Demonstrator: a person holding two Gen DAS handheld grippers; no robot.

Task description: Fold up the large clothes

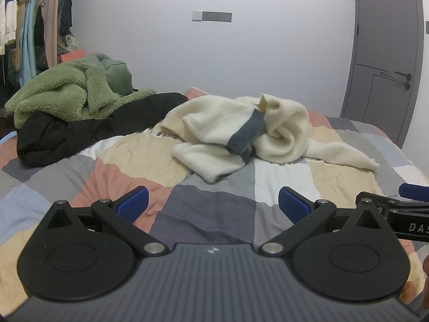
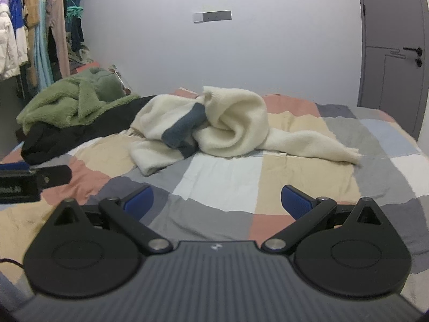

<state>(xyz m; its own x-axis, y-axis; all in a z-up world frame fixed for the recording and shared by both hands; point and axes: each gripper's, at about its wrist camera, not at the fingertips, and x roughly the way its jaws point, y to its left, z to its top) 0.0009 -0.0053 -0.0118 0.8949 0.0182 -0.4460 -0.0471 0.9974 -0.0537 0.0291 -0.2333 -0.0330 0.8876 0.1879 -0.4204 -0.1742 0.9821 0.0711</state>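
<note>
A crumpled cream fleece garment (image 1: 214,131) with a blue-grey band (image 1: 246,131) lies in a heap on the patchwork bed, ahead of both grippers; it also shows in the right wrist view (image 2: 236,126). My left gripper (image 1: 213,204) is open and empty, low over the bedspread, well short of the garment. My right gripper (image 2: 217,201) is open and empty too, beside the left one. A blue pad of the right gripper (image 1: 414,191) shows at the right edge of the left wrist view.
A green fleece garment (image 1: 69,94) lies on a black garment (image 1: 88,131) at the bed's far left. Hanging clothes (image 2: 34,40) fill the left side. A grey wall stands behind the bed (image 1: 209,204), with a grey door (image 1: 386,61) at the right.
</note>
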